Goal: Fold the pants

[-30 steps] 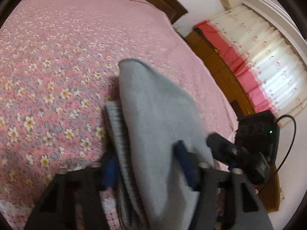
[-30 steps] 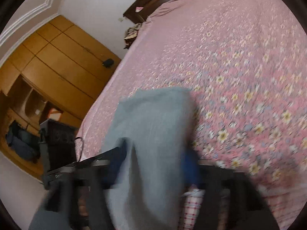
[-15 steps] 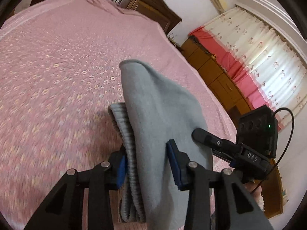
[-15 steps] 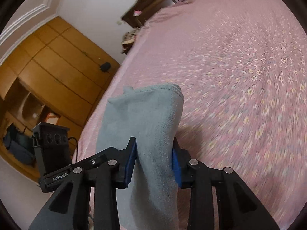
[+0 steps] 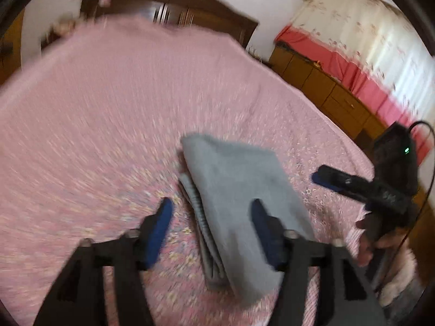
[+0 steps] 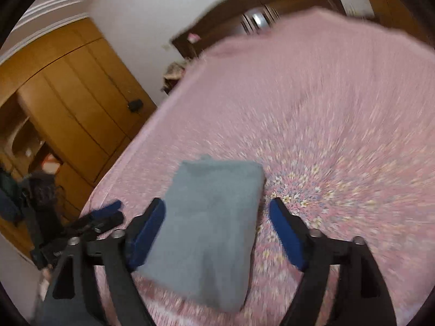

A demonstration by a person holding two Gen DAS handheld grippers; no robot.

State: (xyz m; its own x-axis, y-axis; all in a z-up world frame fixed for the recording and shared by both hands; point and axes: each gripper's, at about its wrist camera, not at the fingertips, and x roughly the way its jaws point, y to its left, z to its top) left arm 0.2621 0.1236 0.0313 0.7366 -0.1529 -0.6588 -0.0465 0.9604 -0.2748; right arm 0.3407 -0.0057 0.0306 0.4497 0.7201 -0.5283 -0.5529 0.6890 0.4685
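Nearest in the left wrist view, the left gripper point(image 5: 210, 212) has its jaws opening, its 2 blue pads point(image 5: 160, 225) spread wide; the folded grey pants point(image 5: 239, 203) lie on the bed between and below them, and neither pad presses the cloth, though the right-hand pad overlaps the bundle's edge in the blur. In the right wrist view, the right gripper point(image 6: 217, 212) likewise has its jaws opening and released, blue pads point(image 6: 285, 233) standing either side of the pants point(image 6: 214, 225); the left-hand pad sits right against the bundle's edge, and contact cannot be told through the blur. The pants form a compact rectangular stack, with ribbed layered edges showing along its left side in the left view. They rest near the front edge of the bed point(image 5: 108, 108), on a pink floral bedspread point(image 6: 339, 135). To the right in the left view, a hand point(image 5: 380, 239) grips the other gripper's handle. Farther off stand a dark wooden headboard point(image 5: 168, 8), a wooden wardrobe point(image 6: 68, 95), low wooden cabinets point(image 5: 326, 92) and a red and white curtain point(image 5: 380, 54).
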